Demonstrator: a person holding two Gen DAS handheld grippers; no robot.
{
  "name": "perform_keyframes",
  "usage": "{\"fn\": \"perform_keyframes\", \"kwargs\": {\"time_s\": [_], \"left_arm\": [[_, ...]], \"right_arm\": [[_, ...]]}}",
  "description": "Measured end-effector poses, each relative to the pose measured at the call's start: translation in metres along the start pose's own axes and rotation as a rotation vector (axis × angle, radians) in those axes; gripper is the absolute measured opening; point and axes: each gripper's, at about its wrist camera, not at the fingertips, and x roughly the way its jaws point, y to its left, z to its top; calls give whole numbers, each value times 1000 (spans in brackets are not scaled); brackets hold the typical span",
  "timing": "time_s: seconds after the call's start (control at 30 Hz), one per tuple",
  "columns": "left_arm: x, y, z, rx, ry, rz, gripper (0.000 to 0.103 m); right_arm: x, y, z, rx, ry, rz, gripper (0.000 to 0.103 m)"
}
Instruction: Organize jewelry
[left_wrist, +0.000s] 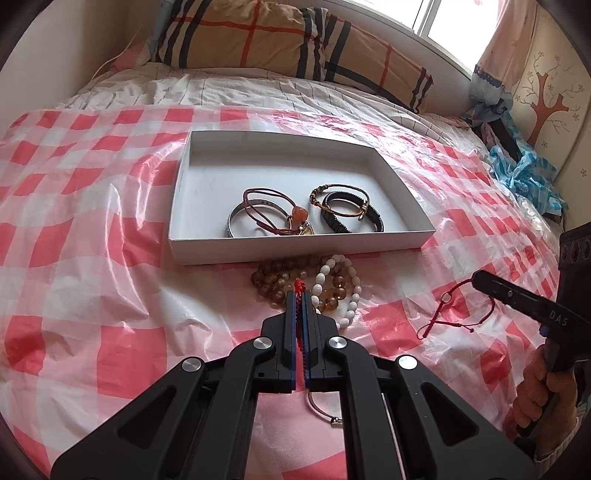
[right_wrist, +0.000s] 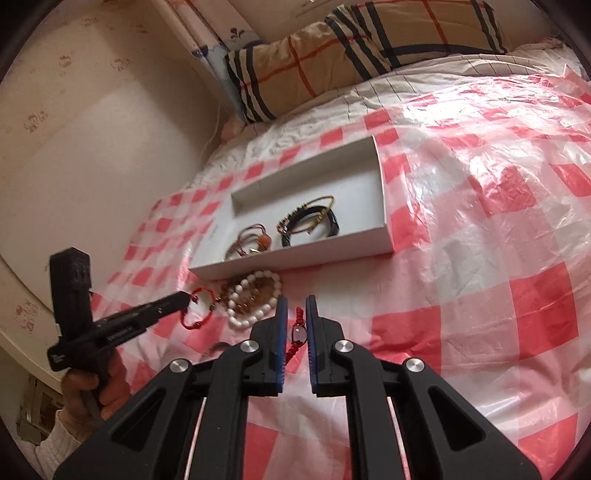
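Observation:
A white shallow box (left_wrist: 295, 248) (right_wrist: 332, 254) lies on the bed with several bracelets (left_wrist: 295, 214) (right_wrist: 295, 225) inside. Brown and white bead bracelets (left_wrist: 332, 284) (right_wrist: 255, 299) lie just in front of it. My left gripper (left_wrist: 298, 295) (right_wrist: 186, 300) is shut on a red cord bracelet (left_wrist: 300, 286) (right_wrist: 201, 310), held above the cloth. My right gripper (right_wrist: 294, 304) (left_wrist: 476, 277) has its jaws a little apart around another red cord bracelet (right_wrist: 297, 334) (left_wrist: 450, 312), which hangs from its tip in the left wrist view.
A red-and-white checked plastic sheet (left_wrist: 92, 221) (right_wrist: 498, 258) covers the bed. A plaid pillow (left_wrist: 288, 40) (right_wrist: 369, 48) lies behind the box. A thin metal bangle (left_wrist: 321, 410) lies under my left gripper. Blue cloth (left_wrist: 524, 173) is bunched at the right edge.

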Motion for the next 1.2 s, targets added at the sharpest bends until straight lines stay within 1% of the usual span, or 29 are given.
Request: {"fn": "perform_keyframes", "kwargs": {"time_s": [0.07, 0.17, 0.3, 0.4, 0.53, 0.8, 0.93, 1.2], "left_arm": [[-2, -1, 0, 3, -8, 1, 2], [-4, -3, 1, 13, -20, 6, 2], [-8, -9, 1, 48, -45, 36, 2], [-9, -15, 0, 76, -58, 55, 2], [-12, -21, -1, 114, -74, 82, 2], [-15, -26, -1, 146, -92, 96, 2], [-17, -27, -2, 152, -96, 100, 3], [-17, -28, -2, 151, -96, 99, 3]], "right_arm": [[-7, 2, 2, 10, -34, 37, 10], [-10, 2, 6, 34, -59, 77, 10], [-17, -1, 9, 66, -83, 113, 10], [-20, 4, 10, 63, -99, 129, 10], [-18, 14, 11, 47, -94, 146, 11], [-15, 32, 12, 45, -105, 201, 11], [-11, 38, 11, 33, -95, 206, 11], [-10, 38, 10, 35, -94, 205, 11]]}}
